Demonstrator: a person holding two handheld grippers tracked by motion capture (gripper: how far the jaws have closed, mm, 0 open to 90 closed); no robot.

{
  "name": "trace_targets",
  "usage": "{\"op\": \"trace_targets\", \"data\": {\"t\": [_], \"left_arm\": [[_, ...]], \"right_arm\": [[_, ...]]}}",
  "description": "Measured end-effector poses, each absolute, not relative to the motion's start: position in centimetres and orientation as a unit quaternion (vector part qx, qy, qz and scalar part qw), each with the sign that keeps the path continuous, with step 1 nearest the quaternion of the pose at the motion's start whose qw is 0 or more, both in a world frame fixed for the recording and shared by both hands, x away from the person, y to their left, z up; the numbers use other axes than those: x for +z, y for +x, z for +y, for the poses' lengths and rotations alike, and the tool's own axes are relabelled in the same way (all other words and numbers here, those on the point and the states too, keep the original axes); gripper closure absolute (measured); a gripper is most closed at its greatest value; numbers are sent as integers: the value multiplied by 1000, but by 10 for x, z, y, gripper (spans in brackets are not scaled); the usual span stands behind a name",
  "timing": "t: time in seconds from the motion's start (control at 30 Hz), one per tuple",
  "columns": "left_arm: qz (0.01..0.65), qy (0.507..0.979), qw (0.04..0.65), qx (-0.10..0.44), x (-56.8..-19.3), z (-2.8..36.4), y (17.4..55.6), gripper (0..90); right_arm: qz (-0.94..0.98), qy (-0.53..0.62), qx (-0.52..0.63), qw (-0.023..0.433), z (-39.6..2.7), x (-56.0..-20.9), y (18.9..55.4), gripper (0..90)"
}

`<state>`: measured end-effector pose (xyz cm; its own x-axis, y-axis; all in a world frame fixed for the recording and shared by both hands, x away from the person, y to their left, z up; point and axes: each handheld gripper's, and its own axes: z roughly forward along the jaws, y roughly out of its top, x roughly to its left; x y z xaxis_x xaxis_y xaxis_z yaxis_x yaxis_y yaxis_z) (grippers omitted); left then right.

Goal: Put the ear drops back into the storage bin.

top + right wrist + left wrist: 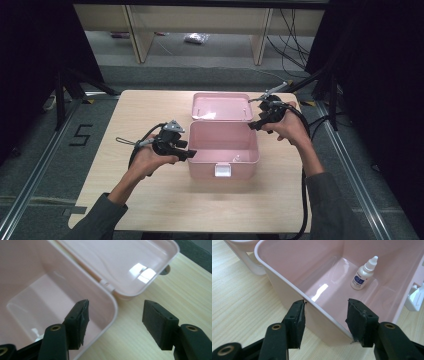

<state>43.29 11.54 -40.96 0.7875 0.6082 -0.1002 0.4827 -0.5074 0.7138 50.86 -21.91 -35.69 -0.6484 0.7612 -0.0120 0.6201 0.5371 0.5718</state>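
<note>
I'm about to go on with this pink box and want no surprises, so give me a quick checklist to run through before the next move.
1. Lid fully open, lying back flat on the table: ok.
2. Small dropper bottle standing upright inside the pink box, near the front latch wall: ok.
3. Left gripper straddling the box's left wall, jaws open, pads not pressing on it: ok.
4. Right gripper open over the box's rear right corner, nothing held: ok.
5. White latch on the front wall, free of both grippers: ok.
6. Whether the bottle cap is screwed tight: cannot tell.
</note>
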Motion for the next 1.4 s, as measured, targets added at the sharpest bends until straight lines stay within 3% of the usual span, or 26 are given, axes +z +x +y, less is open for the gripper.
{"op": "trace_targets", "data": {"t": [0.67, 1.4], "left_arm": [[317, 864, 382, 83, -410, 116, 433, 492], [314, 866, 381, 80, -410, 114, 431, 482]], "right_arm": [[809, 468, 315, 164, -239, -377, 553, 477], [786, 497, 318, 186, -228, -388, 581, 533]]}}
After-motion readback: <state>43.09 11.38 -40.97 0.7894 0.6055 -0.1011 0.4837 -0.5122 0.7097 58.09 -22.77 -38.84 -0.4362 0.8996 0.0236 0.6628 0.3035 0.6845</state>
